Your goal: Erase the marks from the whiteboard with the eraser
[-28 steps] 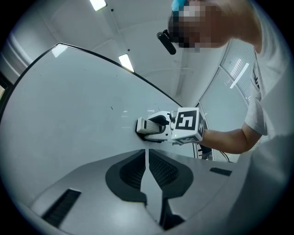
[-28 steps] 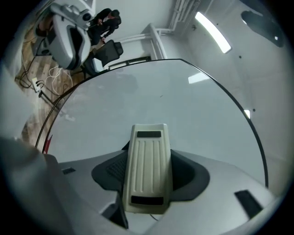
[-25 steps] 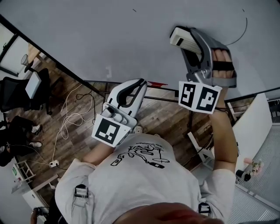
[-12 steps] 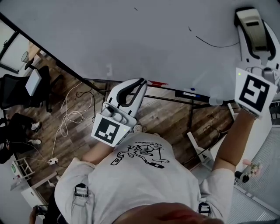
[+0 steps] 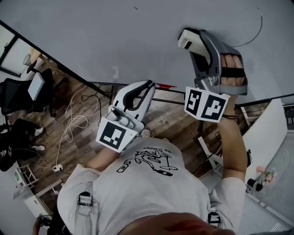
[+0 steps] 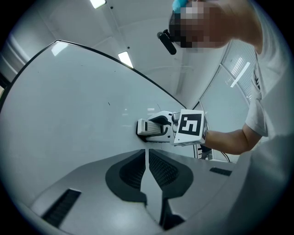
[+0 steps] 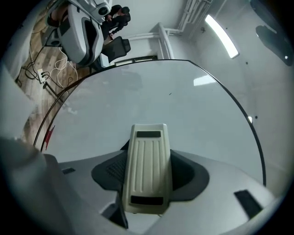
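— Right gripper (image 5: pixel 198 42): clamped on the eraser (image 5: pixel 189 39), gripping its two long sides about mid-length; ribbed cream back facing the camera in the right gripper view, wiping side turned to the whiteboard (image 5: pixel 105 32) and seemingly pressed against it, toward the right part of the board.

— Feel of it?

— Probably light; stiff in the plastic shell, soft on the wiping face; smooth sides, so likely to twist if squeezed near one end; better held at the middle, as now, and kept flat to the board under even pressure.

— And the left gripper (image 5: pixel 138 94)?

— Closed down to a hairline slit, with nothing in it; hanging low by the board's bottom edge, well apart from the eraser; no part in the wiping, by the look of it.

— Marks to clear?

— Long thin curved line (image 5: pixel 251 40) just to the right of the eraser; tiny dark stroke (image 5: pixel 135 8) farther off on the left side; too small to say more of that one.

— Anything in the way?

— Nothing on the board face between eraser and curve. Farther out: a ledge (image 5: pixel 183 102) under the board with something red (image 5: pixel 161 86) on it, perhaps a pen; cables (image 5: pixel 76 120) trailing over the wood floor (image 5: pixel 55 92); a desk chair (image 5: pixel 23 98) off to the left; none of it near the wiping path.
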`<state>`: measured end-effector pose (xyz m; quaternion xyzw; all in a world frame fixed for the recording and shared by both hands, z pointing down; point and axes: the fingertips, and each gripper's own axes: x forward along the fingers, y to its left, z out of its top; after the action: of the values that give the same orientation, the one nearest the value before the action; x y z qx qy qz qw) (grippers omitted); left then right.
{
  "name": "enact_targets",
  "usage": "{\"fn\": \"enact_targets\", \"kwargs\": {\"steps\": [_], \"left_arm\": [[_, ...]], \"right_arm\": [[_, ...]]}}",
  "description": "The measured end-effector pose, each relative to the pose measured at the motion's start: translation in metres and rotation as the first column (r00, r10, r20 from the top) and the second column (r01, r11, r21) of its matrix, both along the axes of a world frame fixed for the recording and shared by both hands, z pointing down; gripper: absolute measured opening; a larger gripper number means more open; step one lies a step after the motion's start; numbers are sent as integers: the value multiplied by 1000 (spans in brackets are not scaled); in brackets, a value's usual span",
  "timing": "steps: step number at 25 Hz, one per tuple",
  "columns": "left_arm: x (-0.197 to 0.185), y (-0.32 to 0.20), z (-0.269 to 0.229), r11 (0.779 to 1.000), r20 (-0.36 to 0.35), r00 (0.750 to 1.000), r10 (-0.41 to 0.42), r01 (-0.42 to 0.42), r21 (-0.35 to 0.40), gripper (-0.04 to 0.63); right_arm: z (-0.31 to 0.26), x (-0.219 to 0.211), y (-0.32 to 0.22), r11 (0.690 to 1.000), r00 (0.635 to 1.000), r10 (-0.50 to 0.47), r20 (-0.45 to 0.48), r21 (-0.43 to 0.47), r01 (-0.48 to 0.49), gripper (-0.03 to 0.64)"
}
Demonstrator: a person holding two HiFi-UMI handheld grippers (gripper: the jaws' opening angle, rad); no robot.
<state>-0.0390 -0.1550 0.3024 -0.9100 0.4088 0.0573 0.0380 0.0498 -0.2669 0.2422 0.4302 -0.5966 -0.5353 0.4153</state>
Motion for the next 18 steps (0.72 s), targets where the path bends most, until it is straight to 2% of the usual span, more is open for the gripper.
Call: {"fn": "enact_targets", "kwargs": {"steps": [3, 6, 9, 10, 12, 14, 16, 18], "left_arm": [[3, -1, -4, 1000, -1, 1000, 0, 0, 20, 38], [4, 0, -6, 1000, 3, 1000, -2, 2, 18, 38], [4, -1, -7, 1000, 5, 1000, -6, 5, 17, 38], [4, -1, -7, 1000, 4, 1000, -4, 4, 19, 38], [5, 1, -6, 1000, -1, 1000, -2, 2, 21, 38], [5, 0, -5, 1000, -1, 1000, -1, 1, 20, 38], [6, -2, -5, 1000, 1, 1000, 0, 0, 17, 38], [8, -2, -7, 1000, 2, 1000, 2, -2, 17, 38]], "right_arm": [[-29, 8, 1, 1000, 999, -16, 44, 20, 15, 253], [-103, 38, 7, 992, 984, -10, 179, 123, -12, 253], [-180, 85, 13, 976, 920, -29, 390, 208, -58, 253], [-194, 97, 13, 975, 903, -32, 428, 214, -67, 253], [-201, 108, 14, 977, 899, -41, 436, 206, -55, 253], [-186, 106, 12, 985, 922, -35, 386, 168, -33, 253], [-149, 92, 9, 994, 951, 6, 308, 99, -38, 252], [-106, 71, 6, 998, 962, 27, 271, 53, -42, 248]]}}
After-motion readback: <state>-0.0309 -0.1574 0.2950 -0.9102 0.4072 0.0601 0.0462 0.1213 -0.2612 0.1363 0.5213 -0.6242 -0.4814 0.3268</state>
